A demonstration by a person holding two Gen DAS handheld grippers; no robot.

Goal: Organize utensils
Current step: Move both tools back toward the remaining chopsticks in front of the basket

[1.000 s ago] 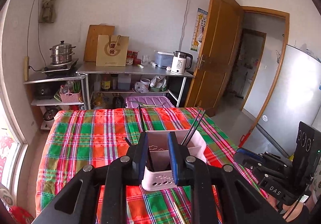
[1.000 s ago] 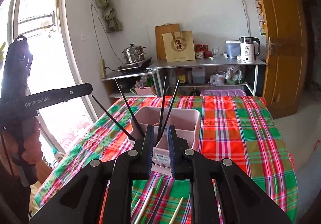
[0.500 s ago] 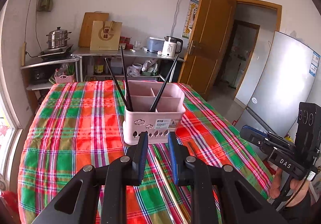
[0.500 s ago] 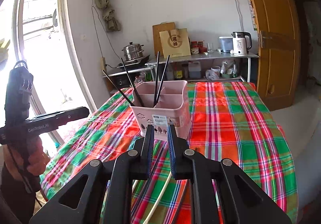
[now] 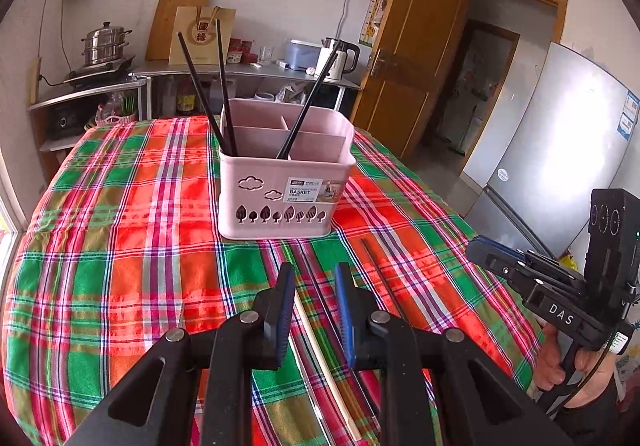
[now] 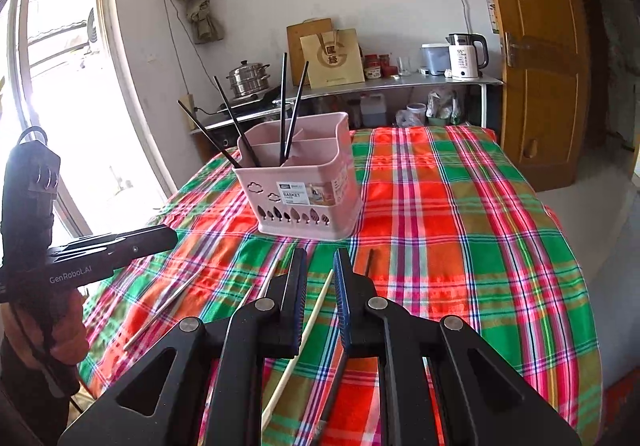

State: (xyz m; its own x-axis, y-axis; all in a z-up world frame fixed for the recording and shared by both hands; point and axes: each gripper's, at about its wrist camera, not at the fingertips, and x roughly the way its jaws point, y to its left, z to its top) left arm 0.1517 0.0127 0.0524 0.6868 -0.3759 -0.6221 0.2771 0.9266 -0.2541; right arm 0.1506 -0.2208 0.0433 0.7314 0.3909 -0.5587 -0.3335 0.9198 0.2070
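A pink divided utensil basket (image 5: 286, 182) (image 6: 304, 186) stands on the plaid tablecloth (image 5: 120, 246) with several black chopsticks (image 5: 224, 86) (image 6: 288, 106) standing in it. Loose chopsticks lie on the cloth in front of it: a pale wooden one (image 5: 324, 362) (image 6: 304, 334), a dark one (image 5: 376, 278) (image 6: 370, 262) and a metal one (image 6: 168, 310). My left gripper (image 5: 314, 278) is open and empty, held above the loose chopsticks. My right gripper (image 6: 320, 258) is open and empty, also short of the basket.
Each view shows the other hand-held gripper at its side (image 5: 560, 298) (image 6: 60, 266). Behind the table stand metal shelves (image 5: 248, 74) with a kettle (image 5: 340, 58), a steamer pot (image 5: 106, 44) and a paper bag. A wooden door (image 5: 412, 46) and a fridge (image 5: 560, 150) are on the right.
Both grippers have drawn back from the basket toward the near table edge. The basket looks farther away now and the loose chopsticks on the cloth have come into view.
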